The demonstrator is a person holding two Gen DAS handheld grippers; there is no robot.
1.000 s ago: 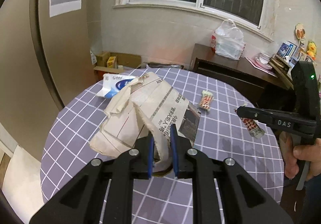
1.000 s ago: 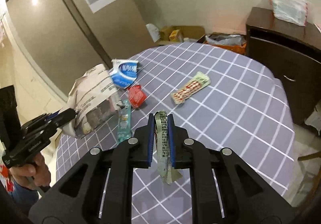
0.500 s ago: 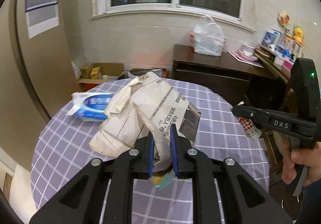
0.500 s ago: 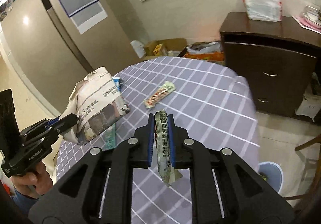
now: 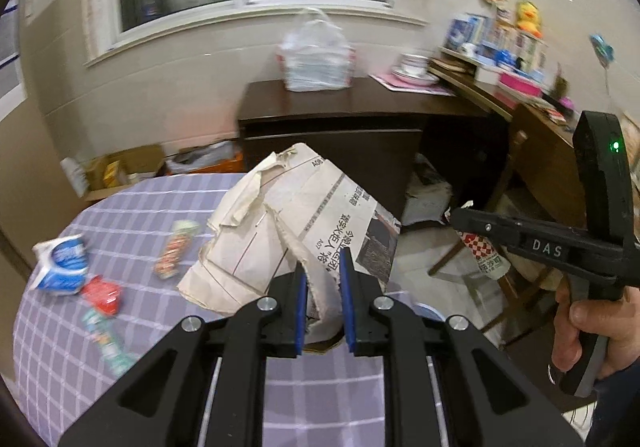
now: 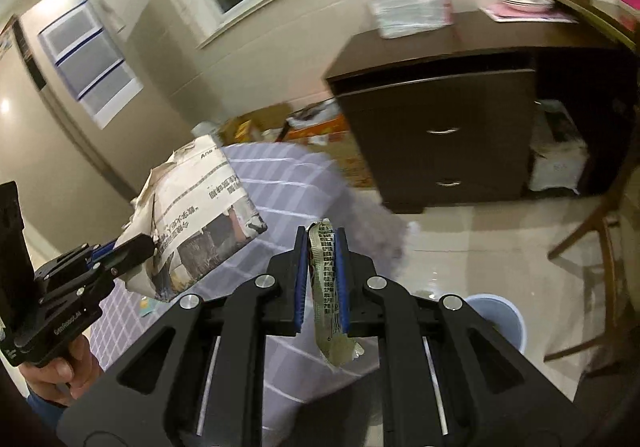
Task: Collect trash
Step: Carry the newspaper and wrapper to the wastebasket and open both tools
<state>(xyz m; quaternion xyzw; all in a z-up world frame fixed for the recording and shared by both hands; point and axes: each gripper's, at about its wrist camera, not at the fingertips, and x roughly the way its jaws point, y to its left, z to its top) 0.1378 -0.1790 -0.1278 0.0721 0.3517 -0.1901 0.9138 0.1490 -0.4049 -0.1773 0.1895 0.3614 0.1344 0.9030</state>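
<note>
The left gripper [image 5: 323, 267] is clamped on a crumpled newspaper [image 5: 288, 231]; a fold of the paper sits between the blue pads, and the bulk fans up and forward past the fingertips, held above the checked table [image 5: 132, 215]. The right gripper [image 6: 321, 243] is closed tight on a thin snack wrapper [image 6: 326, 287], which runs lengthwise between the pads, its top at the fingertips and its tail hanging below them. Behind the newspaper, on the table, lie a blue-and-white packet [image 5: 60, 263], a red wrapper [image 5: 102, 293] and a striped wrapper [image 5: 174, 253]. On the floor beyond the right gripper stands a light blue bin [image 6: 496, 315].
</note>
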